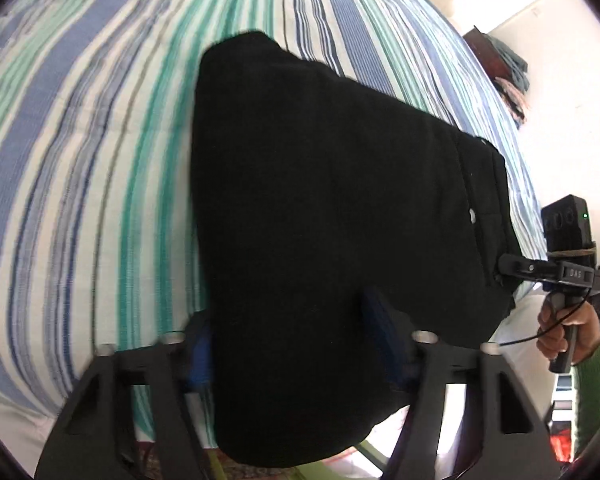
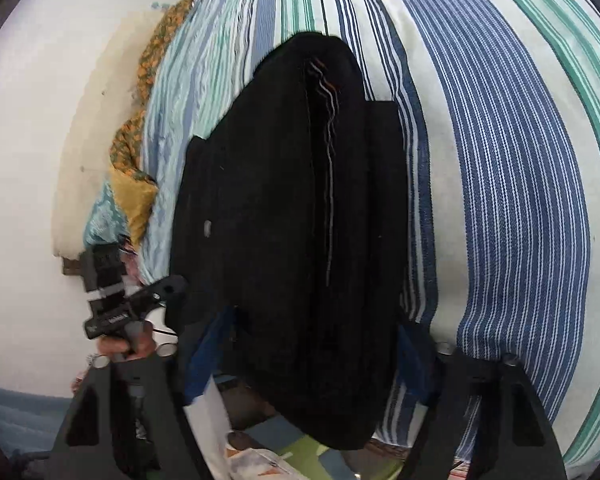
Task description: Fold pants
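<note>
Lying folded on the bed [image 1: 80, 160], near end drooping over its edge: pants [image 1: 320, 200] — soft, thick, limp. Clamping that near end: left gripper [image 1: 290, 332] and right gripper [image 2: 316, 336], fabric filling both gaps. Probably needing pinching through every layer — otherwise sliding apart.

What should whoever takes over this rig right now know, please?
Left gripper: fingers on either side of the near end of the black pants, apparently clamped on the fabric.
Right gripper: the same, further along that near end.
Pants: lying on the striped sheet, near end overhanging the bed edge.
Done: already folded down to a compact, layered bundle.
Left: probably one last fold, or laying the bundle flat, then release.
</note>
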Action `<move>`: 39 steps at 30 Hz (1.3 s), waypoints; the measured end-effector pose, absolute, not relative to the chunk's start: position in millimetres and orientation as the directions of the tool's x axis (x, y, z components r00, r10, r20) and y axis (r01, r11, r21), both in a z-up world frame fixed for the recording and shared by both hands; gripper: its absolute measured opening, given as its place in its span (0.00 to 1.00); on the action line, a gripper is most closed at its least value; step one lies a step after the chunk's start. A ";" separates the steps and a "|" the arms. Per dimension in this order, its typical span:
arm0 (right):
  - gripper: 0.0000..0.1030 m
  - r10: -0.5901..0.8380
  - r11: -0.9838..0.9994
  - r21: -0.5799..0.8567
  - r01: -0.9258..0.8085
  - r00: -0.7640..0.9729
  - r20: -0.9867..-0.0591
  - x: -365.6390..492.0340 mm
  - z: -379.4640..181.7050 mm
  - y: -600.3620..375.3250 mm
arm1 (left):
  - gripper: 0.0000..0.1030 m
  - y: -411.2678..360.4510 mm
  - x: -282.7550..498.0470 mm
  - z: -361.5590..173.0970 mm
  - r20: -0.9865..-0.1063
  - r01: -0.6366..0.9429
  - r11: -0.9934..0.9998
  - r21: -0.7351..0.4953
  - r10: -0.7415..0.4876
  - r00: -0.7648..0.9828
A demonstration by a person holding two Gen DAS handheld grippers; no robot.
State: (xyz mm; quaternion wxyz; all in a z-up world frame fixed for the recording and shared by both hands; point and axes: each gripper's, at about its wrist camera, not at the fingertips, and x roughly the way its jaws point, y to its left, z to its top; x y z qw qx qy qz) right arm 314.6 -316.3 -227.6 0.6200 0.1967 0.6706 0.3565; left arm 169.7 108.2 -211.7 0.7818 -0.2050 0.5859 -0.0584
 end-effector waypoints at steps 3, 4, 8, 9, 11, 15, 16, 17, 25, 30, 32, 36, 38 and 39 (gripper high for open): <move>0.39 0.733 0.640 0.739 -0.211 -0.122 -0.670 313.7 -212.7 -313.2 | 0.27 109.0 162.7 -181.3 -0.867 -0.111 0.918 -0.381 -0.313 0.387; 0.38 0.743 0.627 0.741 -0.240 -0.104 -0.662 312.5 -203.0 -311.2 | 0.27 107.6 162.2 -168.2 -0.857 -0.089 0.925 -0.370 -0.303 0.417; 0.34 0.807 0.550 0.776 -0.310 -0.041 -0.589 316.8 -159.3 -303.2 | 0.27 111.3 178.0 -121.4 -0.814 -0.041 0.941 -0.336 -0.268 0.516; 0.34 0.815 0.539 0.774 -0.332 -0.027 -0.579 320.8 -149.2 -299.7 | 0.27 115.1 185.0 -111.4 -0.802 -0.035 0.943 -0.330 -0.261 0.538; 0.34 0.825 0.524 0.763 -0.378 0.003 -0.565 334.2 -127.4 -291.1 | 0.27 125.5 202.4 -91.9 -0.772 -0.026 0.950 -0.310 -0.236 0.590; 0.35 0.841 0.514 0.738 -0.437 0.085 -0.535 368.4 -95.9 -281.0 | 0.39 139.1 232.9 -79.3 -0.730 -0.033 0.967 -0.252 -0.167 0.663; 0.38 0.838 0.517 0.728 -0.450 0.096 -0.536 375.9 -92.8 -276.5 | 0.60 138.7 242.1 -85.3 -0.738 -0.066 0.979 -0.192 -0.100 0.667; 0.46 0.818 0.545 0.702 -0.459 0.108 -0.564 382.6 -93.5 -273.3 | 0.71 138.6 242.9 -92.8 -0.745 -0.109 0.987 -0.117 -0.015 0.667; 0.91 0.386 0.873 0.233 -0.428 0.316 -0.867 334.2 -126.5 -293.8 | 0.84 116.3 161.6 -170.4 -0.787 -0.197 0.975 0.103 0.201 0.583; 1.00 0.299 0.903 0.116 -0.413 0.413 -0.860 256.7 -135.2 -314.3 | 0.92 94.5 118.1 -170.3 -0.776 -0.266 0.959 0.097 0.240 0.583; 1.00 0.286 0.912 0.102 -0.398 0.437 -0.853 228.5 -131.9 -316.0 | 0.96 85.9 101.2 -158.2 -0.760 -0.268 0.959 0.095 0.243 0.603; 1.00 0.292 0.916 0.101 -0.387 0.473 -0.832 192.3 -118.7 -305.4 | 0.96 75.3 89.9 -131.6 -0.749 -0.261 0.963 0.067 0.221 0.625; 1.00 0.282 0.917 0.076 -0.392 0.502 -0.818 179.9 -107.6 -297.9 | 0.96 73.1 86.1 -118.3 -0.733 -0.256 0.965 0.061 0.218 0.645; 1.00 0.279 0.916 0.059 -0.398 0.521 -0.806 174.3 -100.3 -295.6 | 0.96 71.0 83.4 -111.0 -0.722 -0.256 0.965 0.062 0.220 0.656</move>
